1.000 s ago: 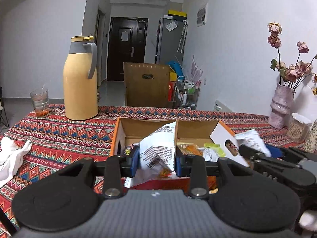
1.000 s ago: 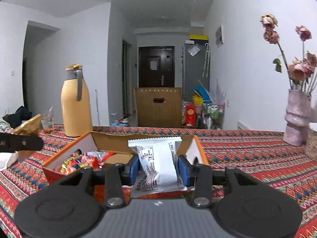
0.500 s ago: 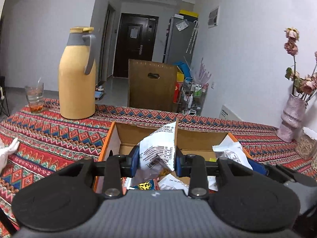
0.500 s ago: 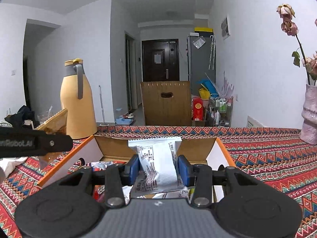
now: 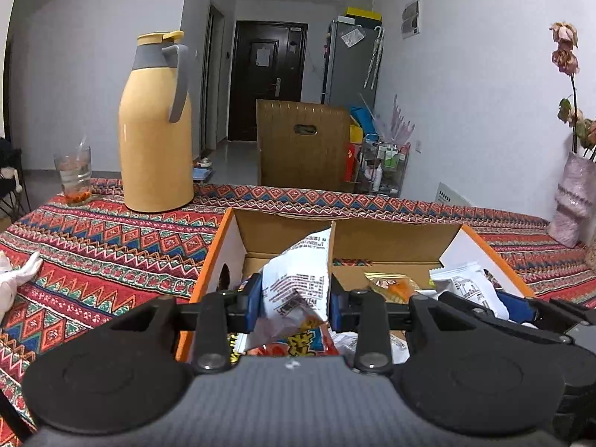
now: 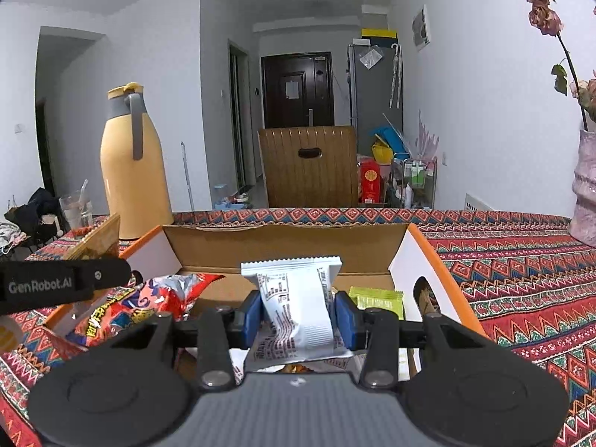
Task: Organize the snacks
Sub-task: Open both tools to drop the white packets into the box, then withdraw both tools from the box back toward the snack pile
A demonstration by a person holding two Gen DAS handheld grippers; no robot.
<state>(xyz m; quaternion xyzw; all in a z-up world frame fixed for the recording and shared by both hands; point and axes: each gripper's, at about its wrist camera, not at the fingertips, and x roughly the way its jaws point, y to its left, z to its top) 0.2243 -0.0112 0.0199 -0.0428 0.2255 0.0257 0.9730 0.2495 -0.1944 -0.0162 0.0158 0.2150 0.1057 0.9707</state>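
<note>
An open cardboard box with orange edges (image 5: 283, 229) (image 6: 283, 246) sits on the patterned tablecloth and holds several snack packets. My left gripper (image 5: 294, 303) is shut on a crumpled white snack packet (image 5: 298, 283), held over the box's left part. My right gripper (image 6: 298, 316) is shut on a white snack packet (image 6: 298, 305), held upright over the box's middle. The right gripper also shows in the left wrist view (image 5: 514, 305) at the box's right side. A red packet (image 6: 126, 309) and a green packet (image 6: 376, 298) lie in the box.
A yellow thermos jug (image 5: 156, 130) and a glass (image 5: 74, 175) stand at the back left. A pink vase with dried roses (image 5: 573, 205) stands at the right. A wooden chair back (image 5: 301, 145) is behind the table. A white cloth (image 5: 15, 279) lies at the left.
Both grippers have moved forward over the box, each keeping its white packet; the box interior and its packets now fill more of both views.
</note>
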